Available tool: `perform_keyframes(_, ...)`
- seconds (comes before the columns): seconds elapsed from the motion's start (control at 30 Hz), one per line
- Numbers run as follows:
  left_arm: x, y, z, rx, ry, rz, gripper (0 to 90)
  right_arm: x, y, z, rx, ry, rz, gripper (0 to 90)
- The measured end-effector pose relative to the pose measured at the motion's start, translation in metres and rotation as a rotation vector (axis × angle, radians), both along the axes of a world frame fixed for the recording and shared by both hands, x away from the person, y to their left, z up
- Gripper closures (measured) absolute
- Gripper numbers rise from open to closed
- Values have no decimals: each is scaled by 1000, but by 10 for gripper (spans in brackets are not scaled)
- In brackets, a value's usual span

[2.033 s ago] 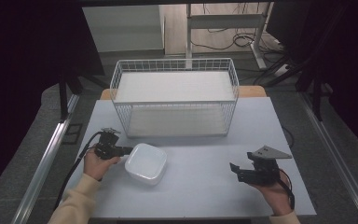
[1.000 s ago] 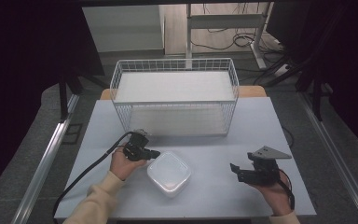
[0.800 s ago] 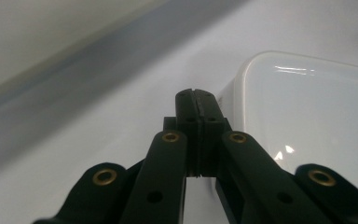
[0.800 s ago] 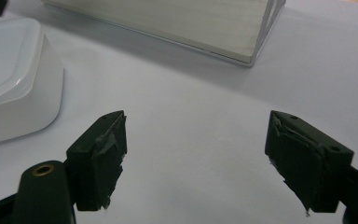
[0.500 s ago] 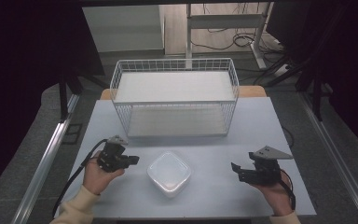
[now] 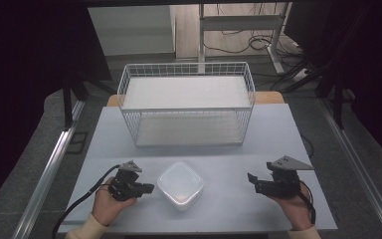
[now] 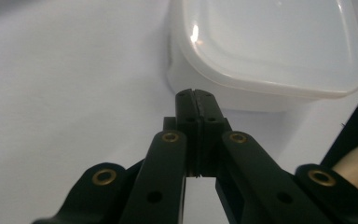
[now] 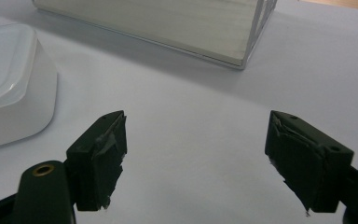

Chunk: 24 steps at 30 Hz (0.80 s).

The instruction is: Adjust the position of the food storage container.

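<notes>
Box sits mid-surface before the basket, my left fingers pressed together just beside its wall, my right fingers spread wide well apart; pushing with pinched tips could slide or tip it

Grey carpet floor surrounds the pale table.

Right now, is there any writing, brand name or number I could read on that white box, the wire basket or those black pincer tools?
None can be read.
White box: plain lid and sides, no label in view.
Wire basket: bare wire and a blank white liner.
Left gripper and right gripper: black, with brass rivets and worn tape on the pads, no markings.
Table: blank.
</notes>
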<state>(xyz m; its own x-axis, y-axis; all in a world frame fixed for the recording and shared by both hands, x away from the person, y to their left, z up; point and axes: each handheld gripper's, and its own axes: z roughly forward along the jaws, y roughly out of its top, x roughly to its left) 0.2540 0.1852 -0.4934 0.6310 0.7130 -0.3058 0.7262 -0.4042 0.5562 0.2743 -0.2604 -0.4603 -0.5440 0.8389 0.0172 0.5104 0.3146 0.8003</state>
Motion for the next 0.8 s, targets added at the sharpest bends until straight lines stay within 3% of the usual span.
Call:
perform_keyframes(0.17,2,-6,-5,-19,22,-12,897,1,0,-2,-2,4,-2,210)
perform_keyframes(0.33,11,-6,-7,-31,28,15,898,1,0,-1,-2,3,-1,209)
perform_keyframes(0.5,19,-10,-11,-77,50,24,898,2,1,-4,-5,10,0,208)
perform_keyframes(0.6,24,-17,-11,-54,41,22,898,2,1,-4,-5,11,-2,208)
perform_keyframes(0.8,37,-31,-9,-56,28,29,898,1,1,-4,-5,11,-3,208)
